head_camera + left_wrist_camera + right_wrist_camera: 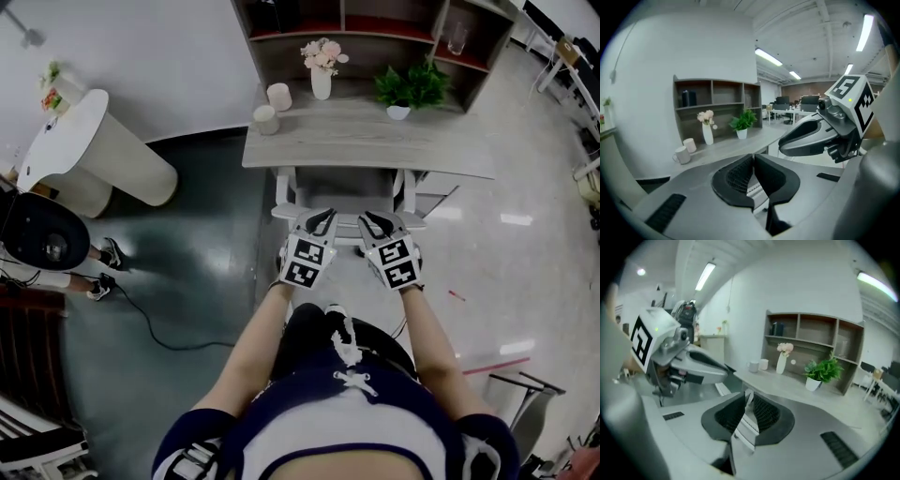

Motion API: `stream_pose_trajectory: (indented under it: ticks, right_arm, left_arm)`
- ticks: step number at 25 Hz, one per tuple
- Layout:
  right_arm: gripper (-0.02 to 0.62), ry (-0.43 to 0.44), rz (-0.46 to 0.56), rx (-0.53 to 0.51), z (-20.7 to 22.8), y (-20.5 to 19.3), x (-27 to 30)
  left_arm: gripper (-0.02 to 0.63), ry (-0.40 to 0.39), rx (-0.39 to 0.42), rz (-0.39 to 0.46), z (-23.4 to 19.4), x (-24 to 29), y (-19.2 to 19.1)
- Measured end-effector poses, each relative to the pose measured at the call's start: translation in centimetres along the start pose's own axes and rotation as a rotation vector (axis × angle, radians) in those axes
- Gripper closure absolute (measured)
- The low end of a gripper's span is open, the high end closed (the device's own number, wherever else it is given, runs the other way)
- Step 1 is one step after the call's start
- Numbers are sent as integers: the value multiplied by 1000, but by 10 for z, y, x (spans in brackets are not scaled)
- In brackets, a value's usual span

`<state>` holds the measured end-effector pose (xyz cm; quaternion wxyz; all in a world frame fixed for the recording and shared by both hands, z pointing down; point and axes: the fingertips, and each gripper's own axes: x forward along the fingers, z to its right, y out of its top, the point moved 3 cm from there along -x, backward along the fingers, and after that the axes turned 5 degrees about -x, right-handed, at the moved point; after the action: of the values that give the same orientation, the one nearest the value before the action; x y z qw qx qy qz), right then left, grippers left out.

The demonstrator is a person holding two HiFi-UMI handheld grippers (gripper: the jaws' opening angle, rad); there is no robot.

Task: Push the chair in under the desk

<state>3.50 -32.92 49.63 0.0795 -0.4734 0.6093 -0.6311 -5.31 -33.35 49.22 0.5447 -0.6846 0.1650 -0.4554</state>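
The white chair (417,221) stands with its seat under the grey wooden desk (375,145), its back rail just ahead of both grippers. My left gripper (319,221) hovers over the left part of the rail; in the left gripper view (753,157) its pads meet with nothing between them, and chair slats (757,190) show below. My right gripper (376,223) hangs beside it over the right part. In the right gripper view (746,397) its pads stand a narrow gap apart, not pressing on anything, and the white chair (746,430) shows through the gap.
On the desk stand a white vase of pink flowers (322,73), a potted plant (411,86) and two cups (272,106), below a shelf unit (375,26). A white round counter (89,150) is at the left. A cable (159,330) and someone's feet (103,267) are on the dark floor.
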Motion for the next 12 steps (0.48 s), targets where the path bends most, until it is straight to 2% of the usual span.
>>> stream_pose_trajectory:
  ticks: [3, 6, 9, 12]
  right_arm:
    - [570, -23, 114, 165, -1, 16, -18]
    - [584, 22, 226, 289, -11, 28, -36]
    - [584, 41, 280, 289, -26, 35, -52]
    - [584, 10, 290, 243, -35, 35, -69]
  left_arm:
    - [595, 27, -16, 46, 11, -15, 9]
    - [597, 21, -36, 72, 26, -26, 14]
    - [597, 4, -32, 86, 41, -38, 15]
    - [597, -21, -88, 118, 53, -51, 20]
